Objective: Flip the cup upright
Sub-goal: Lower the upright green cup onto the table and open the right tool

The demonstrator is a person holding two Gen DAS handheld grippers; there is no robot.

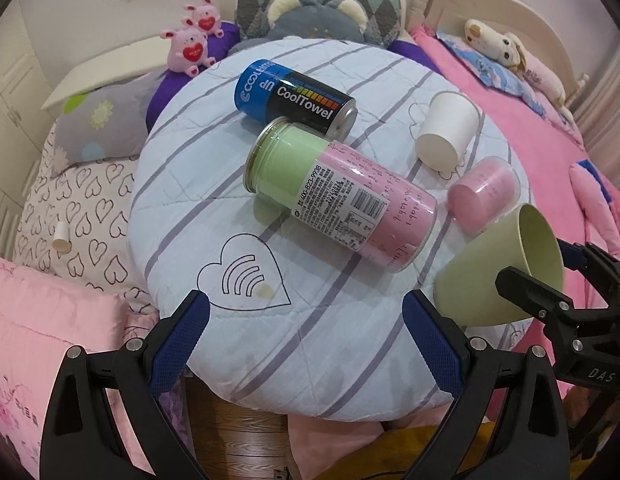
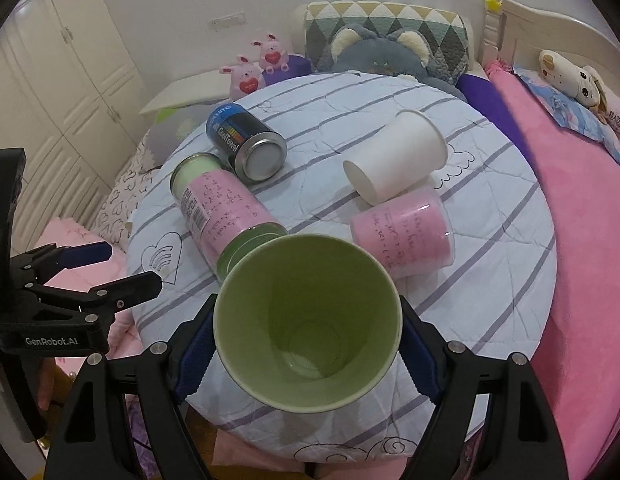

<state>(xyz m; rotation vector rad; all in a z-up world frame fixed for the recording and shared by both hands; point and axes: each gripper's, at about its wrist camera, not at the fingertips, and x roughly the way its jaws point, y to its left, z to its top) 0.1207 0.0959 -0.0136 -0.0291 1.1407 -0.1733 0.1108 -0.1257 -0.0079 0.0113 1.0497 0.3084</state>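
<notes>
One green cup [image 2: 308, 320] sits clamped at its rim between the right gripper [image 2: 306, 344] fingers, tilted mouth-up over the cushion [image 2: 489, 240] edge for righting, while the left gripper [image 1: 306, 344] hangs wide and empty.

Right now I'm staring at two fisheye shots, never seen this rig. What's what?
No robot arm here: a person holds a two-finger gripper in each hand, each with a camera looking along its fingers. One picture is the left wrist view, the other the right wrist view.

The left gripper is open and holds nothing. The right gripper is shut on the green cup, tilted with its mouth toward that camera; the left view shows the same cup from the side.

On the round striped cushion lie a CoolTowel can, a green-and-pink canister, a white paper cup and a small pink container, all on their sides.
</notes>
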